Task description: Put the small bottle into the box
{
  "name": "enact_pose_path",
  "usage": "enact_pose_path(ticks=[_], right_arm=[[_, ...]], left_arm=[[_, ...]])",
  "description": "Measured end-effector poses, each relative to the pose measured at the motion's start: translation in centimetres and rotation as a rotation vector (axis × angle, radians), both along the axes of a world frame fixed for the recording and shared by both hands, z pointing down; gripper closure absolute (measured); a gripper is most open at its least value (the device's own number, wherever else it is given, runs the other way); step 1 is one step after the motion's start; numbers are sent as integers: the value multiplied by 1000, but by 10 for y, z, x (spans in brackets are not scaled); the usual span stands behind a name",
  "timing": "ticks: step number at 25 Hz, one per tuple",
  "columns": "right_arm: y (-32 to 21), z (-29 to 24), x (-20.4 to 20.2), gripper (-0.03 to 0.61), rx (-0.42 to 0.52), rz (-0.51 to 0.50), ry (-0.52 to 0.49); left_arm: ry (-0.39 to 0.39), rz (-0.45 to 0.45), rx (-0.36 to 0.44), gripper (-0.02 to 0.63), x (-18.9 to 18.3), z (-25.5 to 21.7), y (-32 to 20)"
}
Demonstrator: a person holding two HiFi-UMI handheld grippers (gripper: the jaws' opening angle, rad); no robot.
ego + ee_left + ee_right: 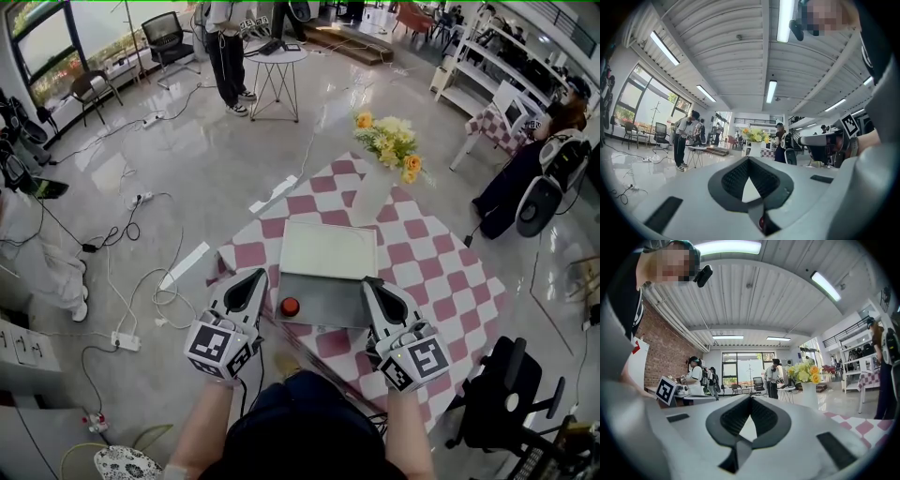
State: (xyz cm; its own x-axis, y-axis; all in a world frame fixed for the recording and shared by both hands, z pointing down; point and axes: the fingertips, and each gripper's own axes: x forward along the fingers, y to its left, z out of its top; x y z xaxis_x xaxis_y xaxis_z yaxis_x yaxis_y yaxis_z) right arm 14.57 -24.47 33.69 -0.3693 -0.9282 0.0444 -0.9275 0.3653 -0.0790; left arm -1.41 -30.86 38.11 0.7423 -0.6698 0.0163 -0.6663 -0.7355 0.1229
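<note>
Setup: box (pixel 328 302) sits open on the checked desk (pixel 441 281), with the white lid (pixel 328 248) laid back on the far side and the grey tray nearest the person.

Bottle (pixel 290 307): only a small red round top shows, at the tray's left near corner. It appears to be inside the tray wall. The head view is too coarse to rule out that it stands just against the outside.

Left gripper (pixel 251 281): clenched on nothing, just left of the box and close to the red top.
Right gripper (pixel 378 295): clenched on nothing, at the box's right near corner. Both point level, away from the person.

Judgement: if the red top is inside the wall, the bottle already lies as the task wants. If it is outside, it has yet to go in. These pictures do not decide between the two.

Handling notes:
- The bottle is small and probably tips easily, so any motion of the left gripper should stay clear of that corner.
- Keep both grippers off the tray rim, since a nudge could shift the box.
- The vase (pixel 370 192) behind the lid is tall, so avoid long forward reaches.
</note>
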Motion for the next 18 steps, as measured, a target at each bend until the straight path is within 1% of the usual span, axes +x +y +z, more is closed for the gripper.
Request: enact_pose_path(ticks=[8, 18], right_arm=[[5, -10, 4, 575, 37, 32, -6], [12, -11, 2, 575, 44, 27, -4]], left_arm=[[10, -5, 23, 612, -1, -10, 4], [12, -5, 34, 612, -1, -12, 12]])
